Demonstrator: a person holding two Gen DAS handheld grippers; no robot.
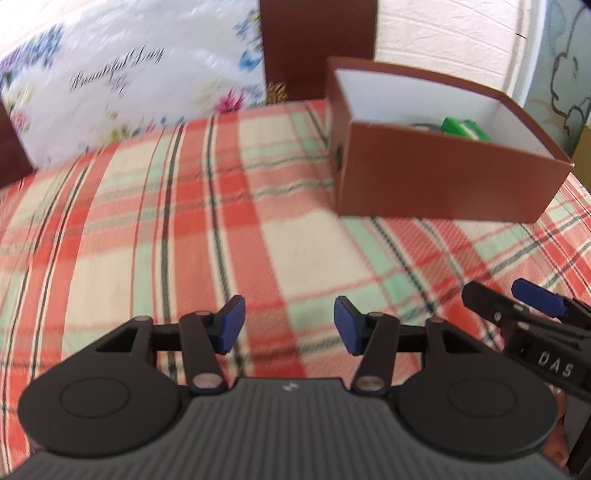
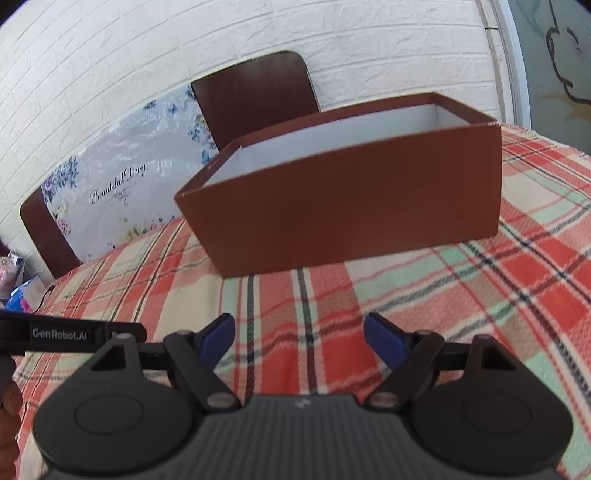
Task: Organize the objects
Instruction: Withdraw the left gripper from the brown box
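Plaid cloth [image 1: 229,229]: red, cream and mint checks with dark lines, covering the tabletop in both views.
Brick wall [image 2: 332,33]: white, behind the tabletop.
Floral bag [image 1: 122,74]: white plastic with blue and purple flowers and script lettering, leaning at the far edge of the tabletop, blurred.
Chair backs [image 2: 255,96]: dark brown, behind the far edge; the bag sits between two of them.
Brown box [image 1: 439,173]: open-topped, white inside, resting on the cloth at the far right of the left wrist view and straight ahead in the right wrist view.
Green object [image 1: 466,129]: inside the box, against its far white wall; only its top shows over the rim.
Dark item beside it: just left of the green object in the box, too hidden to identify.
Left hand-held gripper [image 1: 289,325]: blue pads spread wide, nothing between them, above bare cloth.
Right hand-held gripper [image 2: 299,338]: blue pads spread wide, empty, pointed at the box's near wall.
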